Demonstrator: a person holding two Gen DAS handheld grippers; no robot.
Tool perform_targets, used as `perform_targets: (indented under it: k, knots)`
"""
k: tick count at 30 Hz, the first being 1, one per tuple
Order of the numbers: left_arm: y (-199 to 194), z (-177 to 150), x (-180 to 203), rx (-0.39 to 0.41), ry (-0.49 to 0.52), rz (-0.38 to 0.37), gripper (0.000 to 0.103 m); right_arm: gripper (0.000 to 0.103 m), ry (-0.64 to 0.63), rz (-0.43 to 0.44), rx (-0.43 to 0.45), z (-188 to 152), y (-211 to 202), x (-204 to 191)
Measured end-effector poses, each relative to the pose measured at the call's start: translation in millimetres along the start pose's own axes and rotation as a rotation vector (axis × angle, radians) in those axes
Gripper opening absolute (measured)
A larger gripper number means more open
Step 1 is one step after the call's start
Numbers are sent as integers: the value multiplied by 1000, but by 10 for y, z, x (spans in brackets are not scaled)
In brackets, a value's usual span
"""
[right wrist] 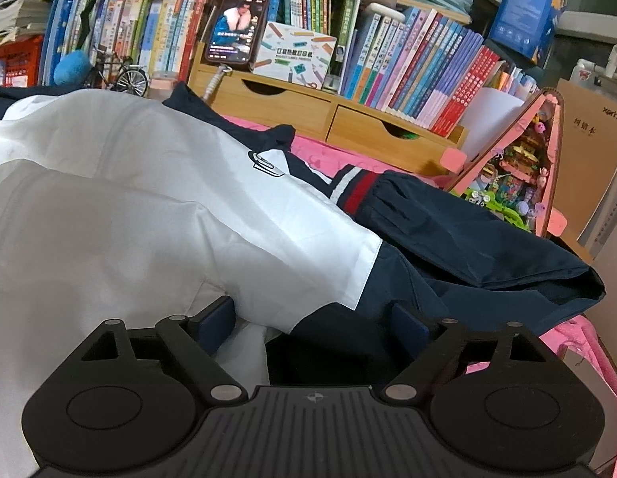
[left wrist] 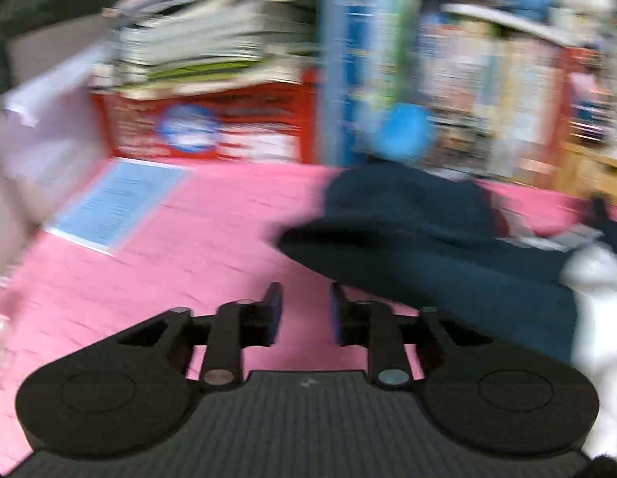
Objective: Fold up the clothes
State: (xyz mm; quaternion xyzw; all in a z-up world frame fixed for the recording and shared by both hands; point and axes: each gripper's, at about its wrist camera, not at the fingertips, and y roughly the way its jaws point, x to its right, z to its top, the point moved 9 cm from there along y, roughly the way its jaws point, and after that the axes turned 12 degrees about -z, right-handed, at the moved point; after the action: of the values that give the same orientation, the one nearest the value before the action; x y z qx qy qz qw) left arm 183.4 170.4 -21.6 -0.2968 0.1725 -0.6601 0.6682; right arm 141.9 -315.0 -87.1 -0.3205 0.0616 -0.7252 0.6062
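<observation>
On the pink cloth (right wrist: 320, 151) lies the navy-and-white jacket (right wrist: 237, 207), its navy sleeve (right wrist: 467, 239) with a red-and-white cuff stretched to the right. Low over the garment's near edge sits the right gripper (right wrist: 312, 318), jaws spread wide with white and navy fabric between them, while the left gripper (left wrist: 304, 310), jaws partly apart and holding nothing, hangs above bare pink just beside the dark sleeve. Behind stand a wooden drawer unit (right wrist: 308, 107), rows of books (right wrist: 428, 63) and a propped phone (right wrist: 237, 24).

Left tongs (left wrist: 304, 302), low in the frame's centre, stand parted by a narrow gap with nothing between the fingers. Right tongs (right wrist: 314, 318), also at lower centre, are spread wide apart.
</observation>
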Motion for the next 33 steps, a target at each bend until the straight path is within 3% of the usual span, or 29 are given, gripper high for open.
perform_targets:
  k: [2, 4, 6, 8, 9, 12, 14, 15, 18, 21, 22, 24, 28, 33]
  knots:
    - [-97, -193, 316, -21, 27, -127, 51, 89, -3, -7, 1, 1, 1, -2]
    - [-185, -352, 587, -31, 48, -237, 81, 89, -6, -13, 2, 4, 0, -5]
    - [-220, -476, 851, -40, 77, -339, 91, 89, -12, -20, 5, 9, -5, -11]
    - [-86, -521, 1053, -48, 129, -323, 92, 90, -21, -30, 9, 14, -15, -19]
    - [40, -497, 1090, -55, 129, -300, 89, 90, -26, -36, 12, 17, -22, -26]
    - [435, -396, 1154, -95, 73, -245, 34, 90, -39, -47, 19, 17, -29, -35]
    - [556, -278, 1126, -80, 0, -180, 10, 90, -50, -57, 25, 19, -35, -45]
    - [564, -192, 1100, -52, 1, -134, 10, 90, -56, -62, 28, 20, -39, -52]
    - [487, -31, 964, -15, -39, -98, 10, 90, -69, -73, 36, 24, -49, -69]
    - [288, 12, 652, 40, 73, 157, 8, 90, -65, -68, 33, 21, -46, -61]
    - [207, -27, 577, 40, 92, 175, 9, 90, -61, -64, 30, 21, -42, -53]
    - [44, -133, 440, 34, 120, 176, 9, 91, -54, -59, 26, 20, -36, -45]
    - [-602, -533, 528, 78, 132, -12, 24, 91, -36, -36, 28, 17, -60, -30]
    - [-1311, -1064, 1044, 115, 361, -123, 34, 90, -23, 76, 115, -74, -540, -67]
